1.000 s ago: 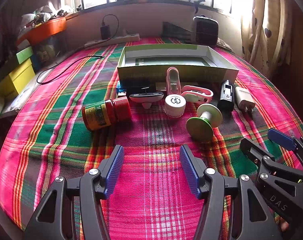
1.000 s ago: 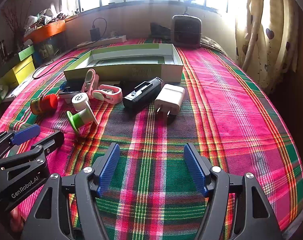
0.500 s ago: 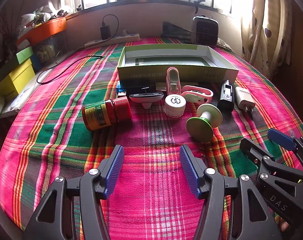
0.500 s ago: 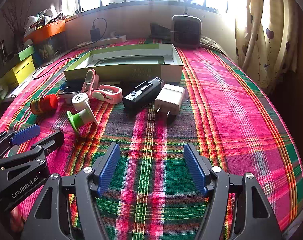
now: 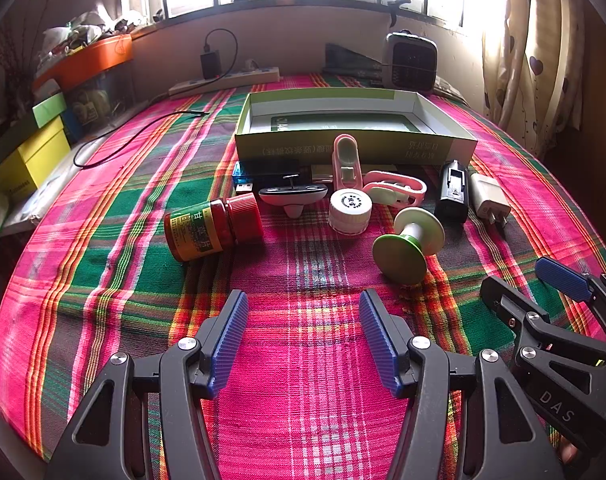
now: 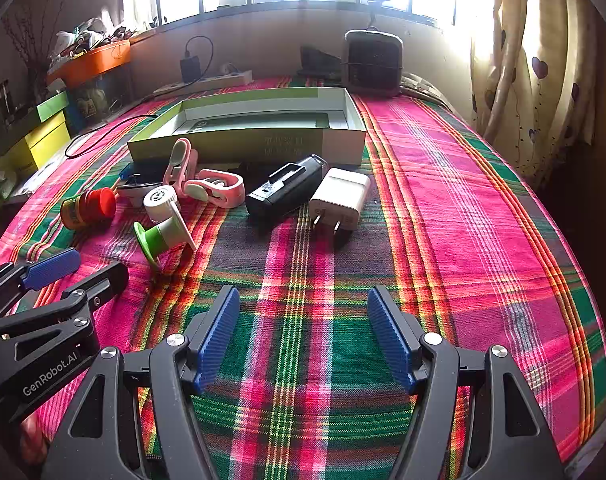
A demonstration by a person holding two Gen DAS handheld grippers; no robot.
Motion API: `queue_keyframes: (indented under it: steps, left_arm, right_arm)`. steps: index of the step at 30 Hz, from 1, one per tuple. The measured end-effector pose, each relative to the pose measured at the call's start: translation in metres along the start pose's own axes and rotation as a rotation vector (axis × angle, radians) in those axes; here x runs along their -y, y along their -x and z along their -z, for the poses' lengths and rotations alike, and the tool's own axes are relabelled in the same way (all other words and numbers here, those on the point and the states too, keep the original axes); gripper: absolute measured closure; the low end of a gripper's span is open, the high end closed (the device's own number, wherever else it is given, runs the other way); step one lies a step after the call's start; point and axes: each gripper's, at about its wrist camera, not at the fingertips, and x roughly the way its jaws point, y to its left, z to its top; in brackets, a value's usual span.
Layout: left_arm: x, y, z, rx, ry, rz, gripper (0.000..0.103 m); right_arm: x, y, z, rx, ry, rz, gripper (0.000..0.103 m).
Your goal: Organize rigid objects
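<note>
Nothing had moved; my left tongs [image 5: 303, 336] and right tongs [image 6: 303, 332] stayed released. The bottle [image 5: 213, 226] lay sideways, cap right.

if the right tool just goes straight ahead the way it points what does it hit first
Probably the white charger plug, prongs facing the right tool, which is open with only bare plaid cloth before it. The black device lies just left; depth is uncertain.

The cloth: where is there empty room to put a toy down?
Free: the wide strip of cloth right of the plug, and the patch between the tongs and the green spool. The box also has room inside. Crowded: the row before the box, from jar to plug.
</note>
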Motion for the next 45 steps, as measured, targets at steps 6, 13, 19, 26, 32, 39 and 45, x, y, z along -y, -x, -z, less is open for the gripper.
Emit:
queue_keyframes:
  steps: [6, 13, 19, 26, 32, 39, 45]
  left_arm:
    - [0.0, 0.0, 0.0, 0.0, 0.0, 0.0, 0.046]
    - [0.002, -0.001, 0.001, -0.003, 0.0, 0.002, 0.046]
    - [-0.003, -0.001, 0.002, -0.006, -0.01, 0.012, 0.046]
    - [-0.01, -0.001, -0.002, -0.029, -0.018, 0.054, 0.046]
    - [-0.02, -0.002, -0.007, -0.038, -0.009, 0.074, 0.046]
    - [-0.043, 0.0, -0.02, -0.025, 0.008, 0.071, 0.046]
    - [-0.066, -0.001, -0.032, -0.023, 0.033, 0.093, 0.046]
  right_arm:
    - [0.0, 0.0, 0.0, 0.0, 0.0, 0.0, 0.036]
    - [0.0, 0.0, 0.0, 0.0, 0.0, 0.0, 0.036]
    - [0.0, 0.0, -0.001, -0.006, 0.006, -0.004, 0.036]
    - [0.006, -0.003, -0.009, -0.029, -0.011, -0.038, 0.036]
    - [0.015, -0.012, -0.019, -0.054, -0.029, -0.019, 0.036]
    - [0.03, -0.025, -0.037, -0.074, -0.091, -0.015, 0.036]
    - [0.037, -0.038, -0.054, -0.087, -0.117, -0.018, 0.036]
